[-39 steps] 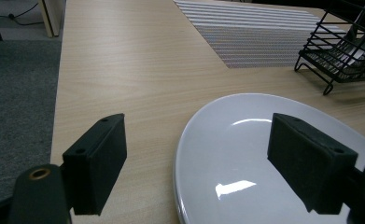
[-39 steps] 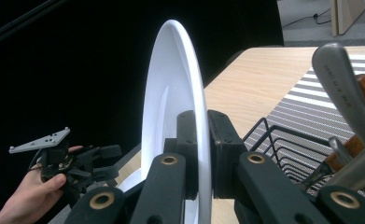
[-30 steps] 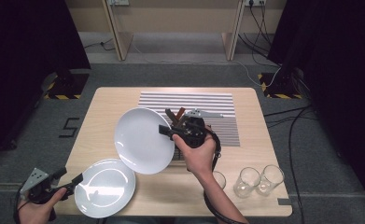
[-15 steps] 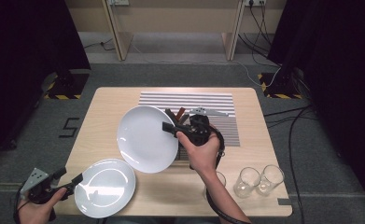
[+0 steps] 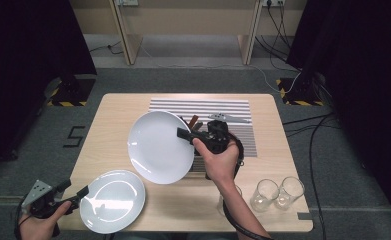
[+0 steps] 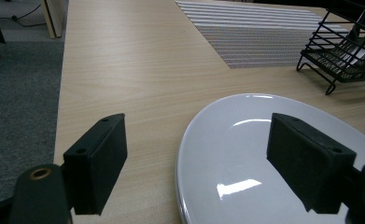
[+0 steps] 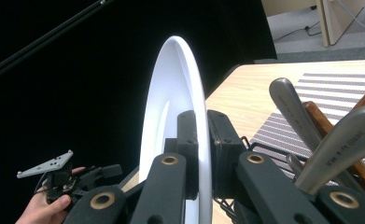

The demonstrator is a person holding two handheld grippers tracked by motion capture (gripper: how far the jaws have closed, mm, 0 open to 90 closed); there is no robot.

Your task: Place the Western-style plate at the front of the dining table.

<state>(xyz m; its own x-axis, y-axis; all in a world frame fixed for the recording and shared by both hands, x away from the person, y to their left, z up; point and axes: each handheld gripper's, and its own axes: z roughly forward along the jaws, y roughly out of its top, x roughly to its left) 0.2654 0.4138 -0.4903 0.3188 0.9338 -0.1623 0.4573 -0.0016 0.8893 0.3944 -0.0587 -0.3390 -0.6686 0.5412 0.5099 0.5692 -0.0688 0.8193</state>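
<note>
My right gripper [image 5: 184,135] is shut on the rim of a white plate [image 5: 158,147], held tilted above the middle of the table. In the right gripper view the plate [image 7: 180,112] stands on edge, pinched between the two jaws of the right gripper [image 7: 202,154]. A second white plate [image 5: 113,201] lies flat at the table's front left. My left gripper [image 5: 83,192] is open at that plate's left rim. In the left gripper view the left gripper [image 6: 217,161] has its jaws wide apart, either side of the rim of the flat plate [image 6: 245,163].
A black wire rack [image 5: 203,150] with cutlery handles [image 7: 306,126] stands behind the held plate, on a striped mat [image 5: 223,112]. Two empty glasses [image 5: 278,192] stand at the front right, a third [image 5: 233,195] beside my right forearm.
The right gripper has carried the tilted plate slightly right and toward the rack. The left gripper and the flat plate have stayed in place.
</note>
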